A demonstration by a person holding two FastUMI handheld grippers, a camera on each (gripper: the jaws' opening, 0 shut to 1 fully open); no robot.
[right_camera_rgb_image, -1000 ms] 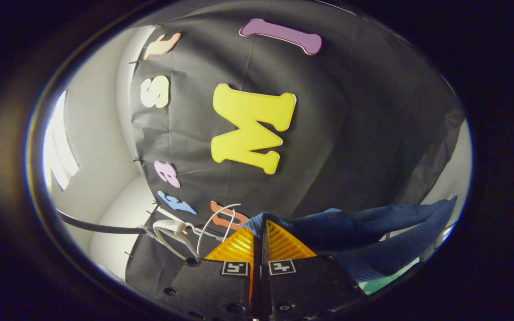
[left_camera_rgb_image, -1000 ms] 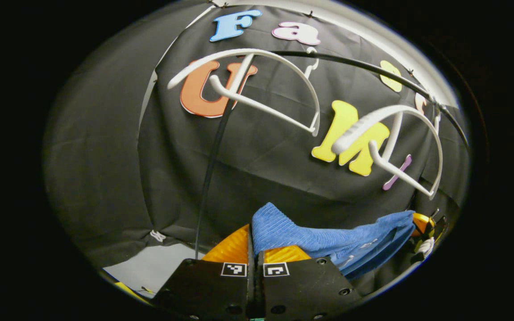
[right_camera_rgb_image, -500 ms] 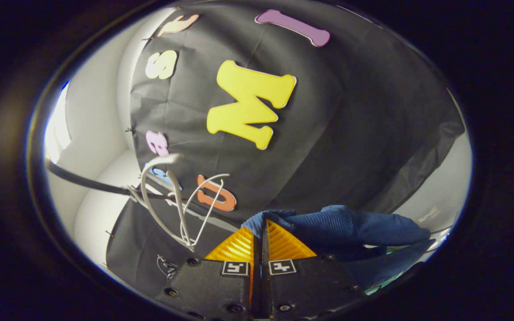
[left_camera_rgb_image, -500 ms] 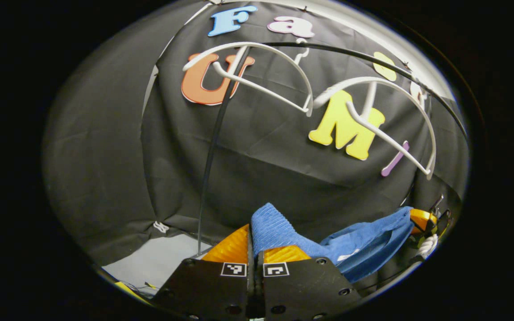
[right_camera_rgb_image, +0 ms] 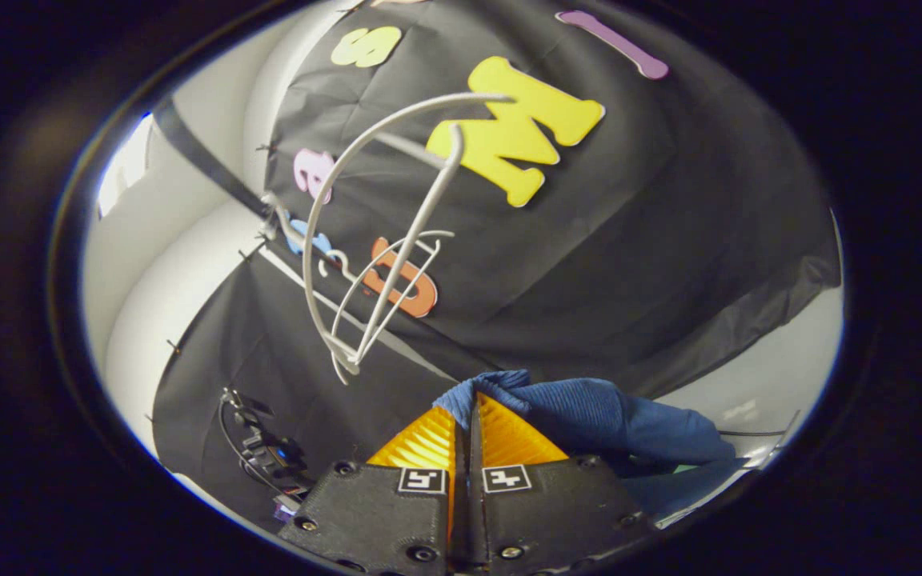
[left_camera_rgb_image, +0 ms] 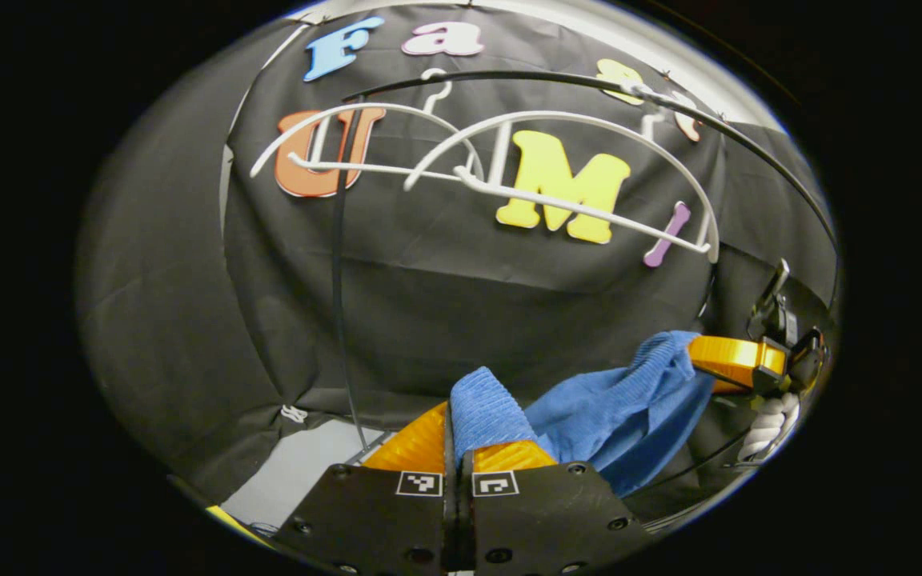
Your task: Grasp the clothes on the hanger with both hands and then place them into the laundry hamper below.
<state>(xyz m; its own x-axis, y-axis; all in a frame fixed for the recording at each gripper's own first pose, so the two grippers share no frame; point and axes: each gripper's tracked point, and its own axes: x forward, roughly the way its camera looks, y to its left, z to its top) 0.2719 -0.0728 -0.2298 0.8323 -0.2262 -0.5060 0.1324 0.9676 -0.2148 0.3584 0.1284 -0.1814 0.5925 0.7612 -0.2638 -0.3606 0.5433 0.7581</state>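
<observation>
Pinching the blue garment (left_camera_rgb_image: 589, 400) (bare hangers (left_camera_rgb_image: 557, 168) above), both grippers clamp.

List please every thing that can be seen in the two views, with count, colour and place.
blue garment: one, blue, off the hangers, stretched between the two claws.
hangers: two, white, bare, hanging on the rail above the garment.
rail: one, black, across the top before the wall.
pole: one, black, thin, standing at the left.
left claw: orange fingers, shut on one end of the garment.
right claw: orange fingers, shut on the other end.
</observation>
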